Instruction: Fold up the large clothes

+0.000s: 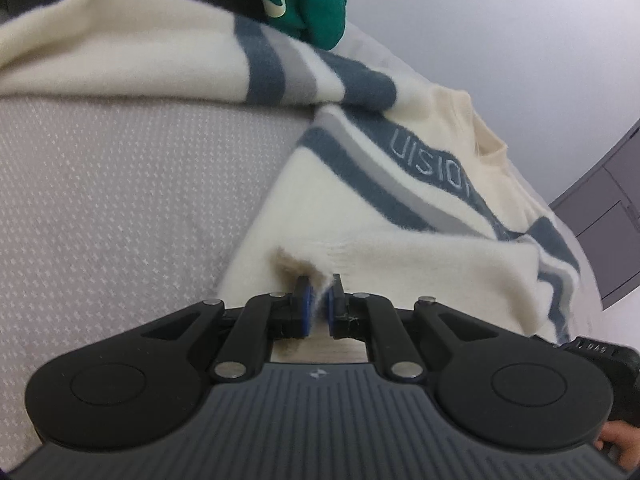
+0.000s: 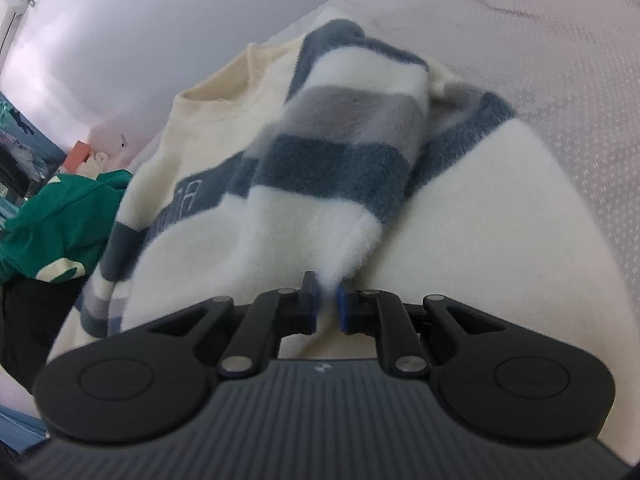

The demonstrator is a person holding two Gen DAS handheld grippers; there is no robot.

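The left gripper (image 1: 318, 300) is pinching the hem edge of a cream sweater (image 1: 360, 216), its blue pads (image 1: 306, 306) drawn almost together with a thin fold of fuzzy knit showing between them. The right gripper (image 2: 327, 304) is likewise clamping the sweater (image 2: 280, 184), its jaws nearly pressed together on a tapering tip of white fleece that looks like a sleeve end or a hem corner; motion blur is leaving that unsettled. From that grip, a banded length of fabric is rising across the garment's front.

The sweater is lying spread on a pale grey bedspread (image 1: 120, 208) with a fine woven dot pattern, seen again in the right wrist view (image 2: 560, 80). Blue and grey stripes are running across its chest, with stitched lettering in the blue band, and its cream ribbed collar (image 1: 486, 140) is pointing away from the grippers. Beyond the sweater, a green garment (image 1: 316, 4) with cream lettering is sitting on something dark at the bed's far edge; it is showing in the right wrist view too (image 2: 60, 216). A plain whitish wall is filling the background, and grey cabinet panels (image 1: 612, 220) are standing off to one side.

Counted: two grippers, one striped sweater, one green garment. At the lower corner of the left wrist view, part of a hand (image 1: 618, 446) is showing.
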